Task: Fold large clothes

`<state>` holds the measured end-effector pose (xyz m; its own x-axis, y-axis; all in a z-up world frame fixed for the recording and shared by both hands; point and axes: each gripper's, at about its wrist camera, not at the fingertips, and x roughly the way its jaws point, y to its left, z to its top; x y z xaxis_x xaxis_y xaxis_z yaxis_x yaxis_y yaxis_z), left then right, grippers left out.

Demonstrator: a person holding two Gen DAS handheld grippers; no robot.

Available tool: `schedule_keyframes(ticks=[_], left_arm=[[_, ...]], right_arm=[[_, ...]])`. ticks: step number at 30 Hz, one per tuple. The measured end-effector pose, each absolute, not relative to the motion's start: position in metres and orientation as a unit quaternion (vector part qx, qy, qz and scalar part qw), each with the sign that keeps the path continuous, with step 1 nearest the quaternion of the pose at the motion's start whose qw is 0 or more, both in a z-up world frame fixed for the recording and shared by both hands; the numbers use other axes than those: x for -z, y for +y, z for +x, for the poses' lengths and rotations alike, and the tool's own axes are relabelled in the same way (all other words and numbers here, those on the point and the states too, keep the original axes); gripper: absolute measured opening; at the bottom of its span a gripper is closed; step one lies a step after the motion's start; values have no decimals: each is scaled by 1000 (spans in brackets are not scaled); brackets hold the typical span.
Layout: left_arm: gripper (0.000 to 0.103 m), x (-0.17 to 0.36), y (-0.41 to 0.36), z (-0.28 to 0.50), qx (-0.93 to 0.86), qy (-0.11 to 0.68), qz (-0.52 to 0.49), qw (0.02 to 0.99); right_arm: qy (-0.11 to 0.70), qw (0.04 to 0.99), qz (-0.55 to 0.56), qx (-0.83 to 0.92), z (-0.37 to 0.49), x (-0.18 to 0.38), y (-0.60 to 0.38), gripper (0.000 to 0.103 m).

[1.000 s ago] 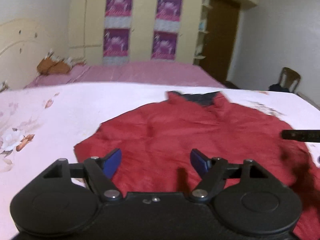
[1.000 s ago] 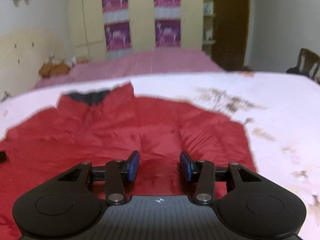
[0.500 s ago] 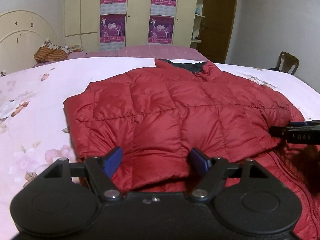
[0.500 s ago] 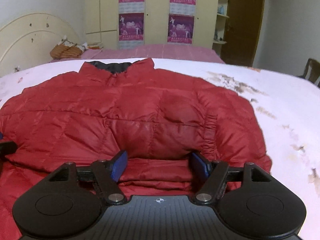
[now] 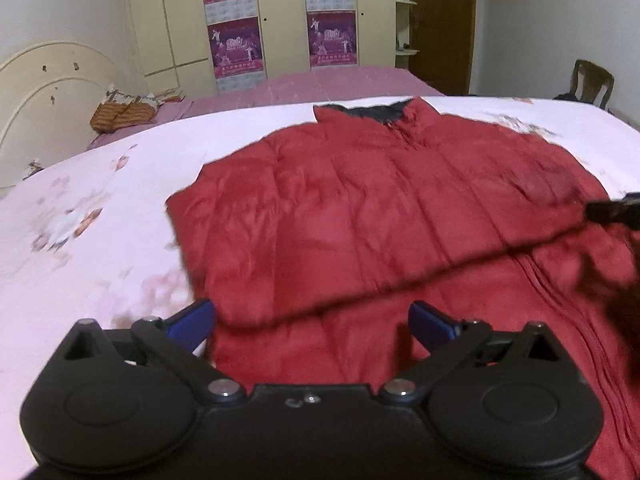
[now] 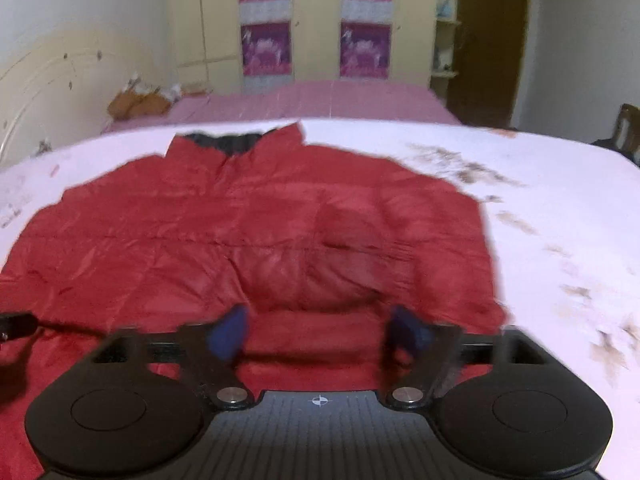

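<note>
- Red quilted jacket (image 5: 360, 216) lies flat on the white floral bed cover (image 5: 80, 240), dark-lined collar (image 5: 372, 112) at the far end, pointing toward the wardrobe (image 5: 280, 20).
- A folded upper layer of the jacket ends in an edge running just ahead of both pairs of tongs; a lower layer extends under them.
- Left tongs (image 5: 312, 320): spread wide, jaws having just opened further; the fold edge sits between the blue pads without pad contact, nothing grasped.
- Right tongs (image 6: 320, 332): released, jaws likewise just opened further; jacket fabric lies between and below the blurred blue pads, not gripped.
- Left tongs sit over the jacket's left edge, next to the bed cover.
</note>
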<state>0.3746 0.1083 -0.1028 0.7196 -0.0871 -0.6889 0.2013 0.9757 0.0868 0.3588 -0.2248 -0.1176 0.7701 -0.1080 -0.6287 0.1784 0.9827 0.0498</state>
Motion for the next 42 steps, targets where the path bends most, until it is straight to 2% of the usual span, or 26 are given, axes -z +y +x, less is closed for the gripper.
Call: schedule_keyframes(ticks=[9,17,19,21,24,28,35,36,38,40,41,42], left_arm=[[102,103,133,266,39,382,72,921],[94,104,180,180,-7,393,-1,920],[91,104,187,160,-1,390,-21,921],[85,107,196,148,18,395,-65,916],[81,108,212,133,49,383,-152,910],[72,110,215,133,85,380,-216,895],[71,125,217,167,138,395,-305,855],[69,126,217,172,145,399,-313,850],[54,128,214,180,144,406,-305,850],[45,131,213,184,137,409,-305,849],[36,132,214,186,133,410,-306,849],[30,133,214,187,129,412,-307,848]], right_arm=[[339,926,136,96,215,110,-296,95],[339,918,178,104,108,104,-321,94],[341,914,193,107,88,106,-323,88],[346,905,226,103,74,112,-328,78],[344,887,295,88,55,124,-339,72],[326,877,347,64,39,131,-350,72],[328,853,405,-7,72,141,-382,71],[335,851,404,-19,77,140,-384,71],[344,847,402,-45,83,142,-386,71],[357,846,389,-73,92,142,-386,71],[364,845,383,-85,96,142,-386,65],[376,840,381,-97,102,143,-387,50]])
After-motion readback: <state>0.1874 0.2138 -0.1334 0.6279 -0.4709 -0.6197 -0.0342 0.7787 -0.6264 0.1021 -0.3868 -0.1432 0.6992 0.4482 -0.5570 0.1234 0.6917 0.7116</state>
